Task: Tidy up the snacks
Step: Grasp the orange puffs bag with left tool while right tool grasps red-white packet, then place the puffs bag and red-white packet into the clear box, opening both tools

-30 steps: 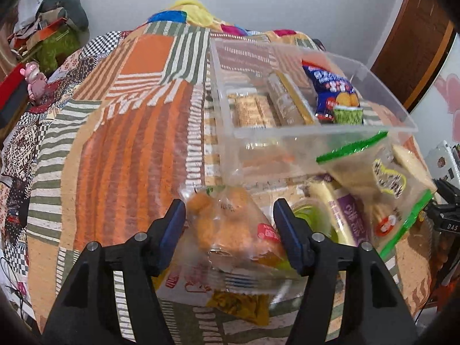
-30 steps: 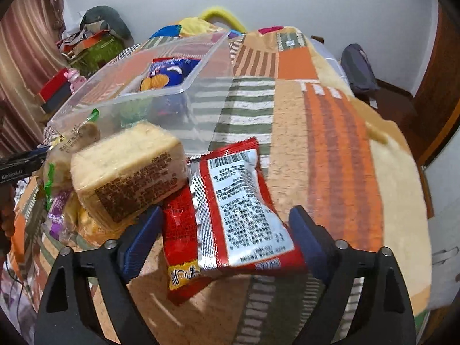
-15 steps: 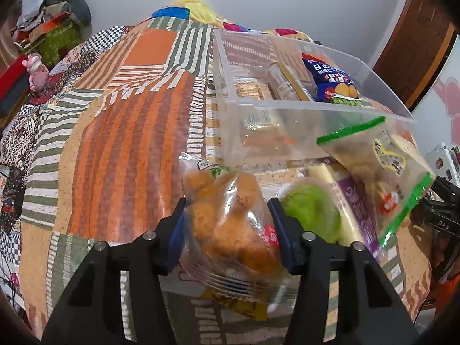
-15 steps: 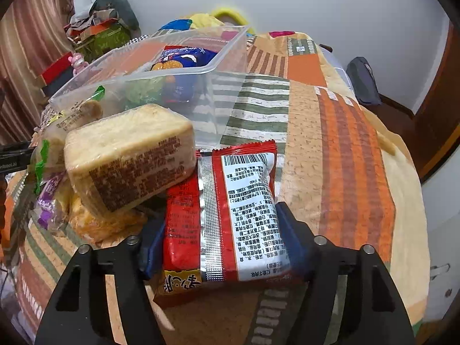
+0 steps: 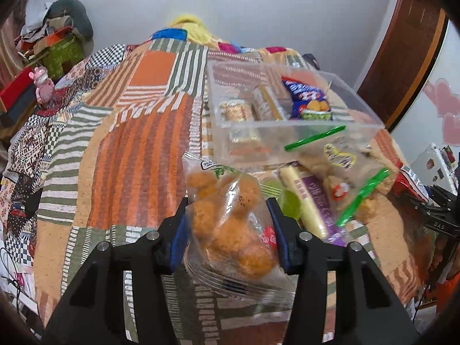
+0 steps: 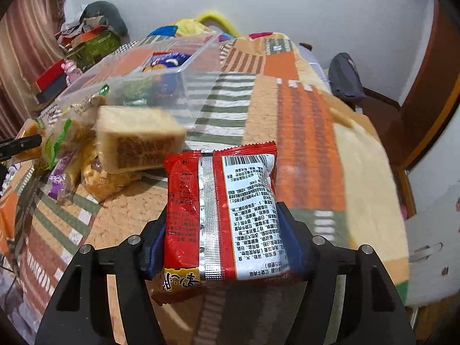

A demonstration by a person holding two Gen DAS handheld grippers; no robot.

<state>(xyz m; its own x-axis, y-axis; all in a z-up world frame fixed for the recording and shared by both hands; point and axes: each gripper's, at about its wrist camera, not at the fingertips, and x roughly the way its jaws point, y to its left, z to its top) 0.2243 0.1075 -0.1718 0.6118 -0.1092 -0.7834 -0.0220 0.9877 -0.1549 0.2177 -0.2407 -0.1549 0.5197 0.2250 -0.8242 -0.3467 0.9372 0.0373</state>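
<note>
Left claw (image 5: 227, 224) is clamped on a clear bag of orange fried snacks (image 5: 230, 224), blue pads pressing both sides of the bag, bag lifted above the patchwork bedspread (image 5: 138, 149) on the bed. Right claw (image 6: 221, 238) is clamped on a red snack packet (image 6: 221, 215), back side up with barcode and white print panel showing, packet held off the bedspread (image 6: 302, 120). Clear plastic bin (image 5: 287, 126) sits on the bed ahead of the left claw, toward the right side; inside it a blue chip bag (image 5: 307, 97), a couple of tan wrapped biscuit packs (image 5: 235, 110) and a long tan pack, exact contents partly blurred. Just in front of the bin's near wall lies a loose pile: a clear bag with green edge strips (image 5: 339, 169), a purple-wrapped pack (image 5: 319, 204), something round and green (image 5: 290, 204) beside it. From the right wrist view the same bin (image 6: 172, 80) is at upper left, and a wrapped block of yellow cake (image 6: 138, 141) rests on the pile beside it, near the red packet but apart from it. The other claw's black tip shows at the left edge of that view. Clutter and a pink toy (image 5: 43, 82) sit at the far left of the bed.
</note>
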